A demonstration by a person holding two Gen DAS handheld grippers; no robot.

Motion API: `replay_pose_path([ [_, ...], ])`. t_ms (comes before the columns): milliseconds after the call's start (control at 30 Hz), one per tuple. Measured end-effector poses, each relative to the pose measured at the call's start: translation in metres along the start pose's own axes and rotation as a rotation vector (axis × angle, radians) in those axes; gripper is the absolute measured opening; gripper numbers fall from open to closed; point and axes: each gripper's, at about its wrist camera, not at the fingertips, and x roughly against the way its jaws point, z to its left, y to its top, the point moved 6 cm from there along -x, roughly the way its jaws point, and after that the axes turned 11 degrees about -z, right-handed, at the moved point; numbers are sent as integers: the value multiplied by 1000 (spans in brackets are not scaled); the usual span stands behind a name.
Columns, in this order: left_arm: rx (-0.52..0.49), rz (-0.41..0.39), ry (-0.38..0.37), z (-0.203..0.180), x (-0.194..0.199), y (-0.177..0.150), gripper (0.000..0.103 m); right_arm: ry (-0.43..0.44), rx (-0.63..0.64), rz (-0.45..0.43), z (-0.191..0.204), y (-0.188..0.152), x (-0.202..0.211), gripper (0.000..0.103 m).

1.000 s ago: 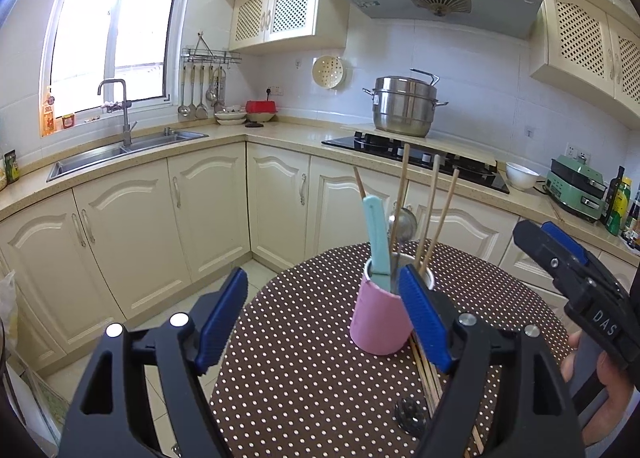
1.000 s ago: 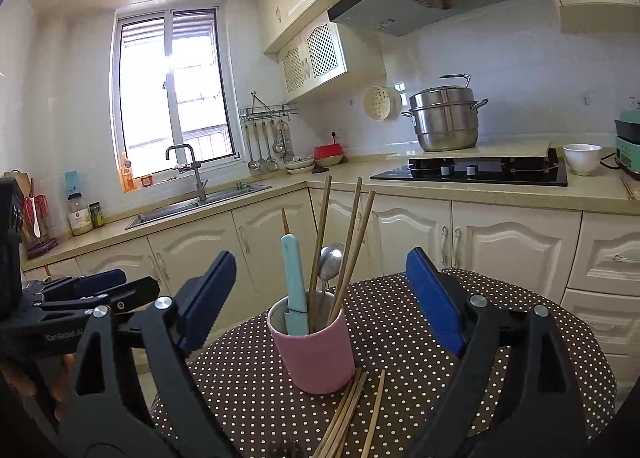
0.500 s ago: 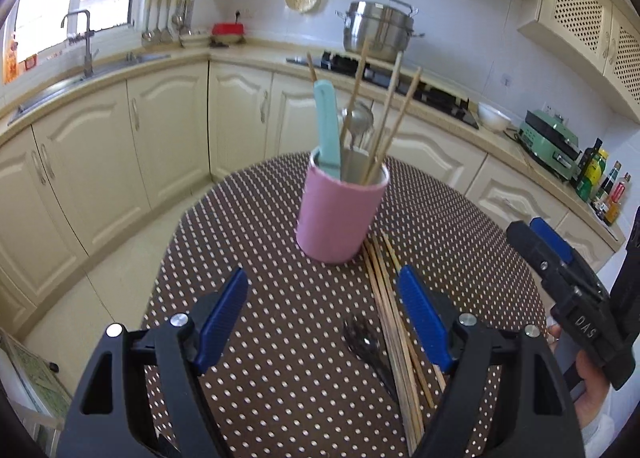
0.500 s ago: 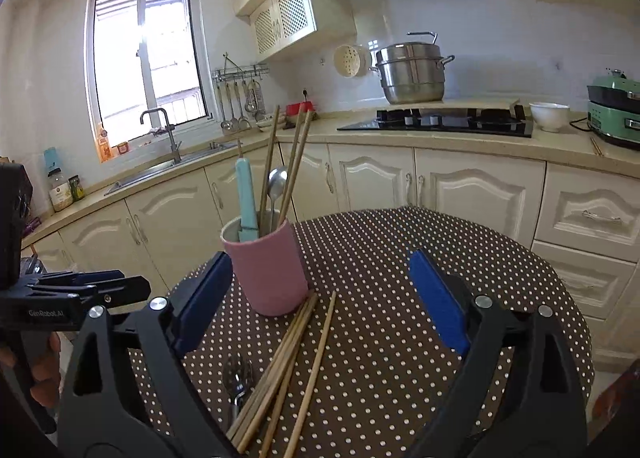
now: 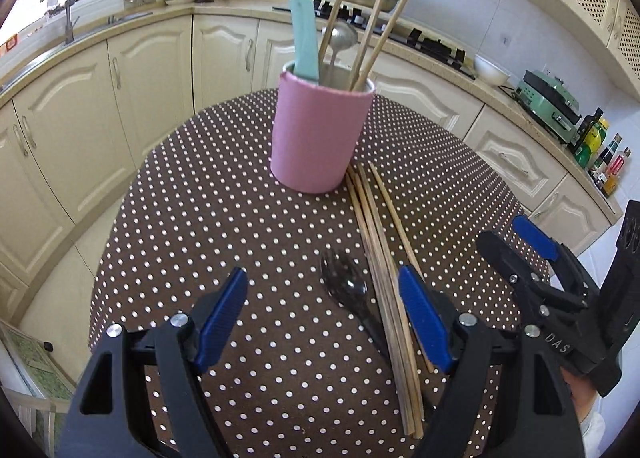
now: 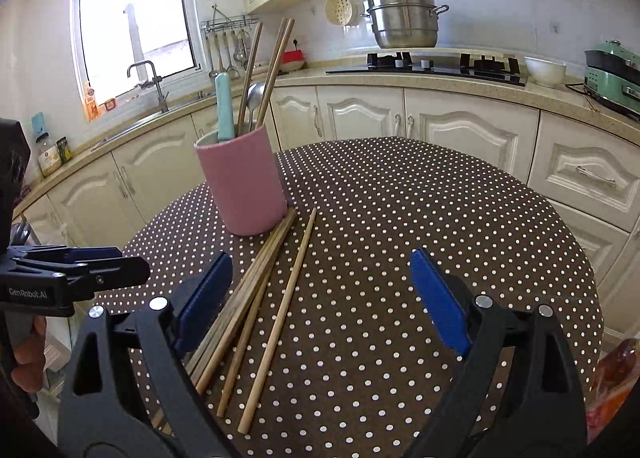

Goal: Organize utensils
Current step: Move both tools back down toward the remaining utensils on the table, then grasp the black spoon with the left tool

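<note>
A pink utensil cup [image 5: 322,134] stands on the round polka-dot table [image 5: 224,210]; it also shows in the right wrist view [image 6: 244,182]. It holds a teal-handled utensil [image 5: 304,42], a metal spoon [image 5: 340,34] and several chopsticks. Several loose wooden chopsticks [image 5: 384,274] lie beside the cup, also in the right wrist view [image 6: 256,306]. A black spork [image 5: 348,294] lies left of them. My left gripper [image 5: 324,314] is open above the spork and chopsticks. My right gripper [image 6: 320,298] is open above the chopsticks.
Cream kitchen cabinets ring the table. A steel pot [image 6: 404,18] sits by the stove [image 6: 432,62]. A sink [image 5: 60,26] is at the far left. A green appliance [image 5: 548,98] and bottles [image 5: 600,154] stand on the right counter.
Both grippers have tilted down and moved closer to the table; the loose chopsticks and spork now lie between the fingers. Nothing was grasped.
</note>
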Motion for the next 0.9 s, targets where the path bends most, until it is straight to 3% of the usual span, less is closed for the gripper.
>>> replay_pose_path([
  [433, 46, 89, -20, 5, -26, -26, 76, -33, -9, 23, -5, -1, -3, 89],
  [900, 57, 108, -25, 7, -39, -34, 76, -60, -9, 30, -8, -2, -6, 89],
])
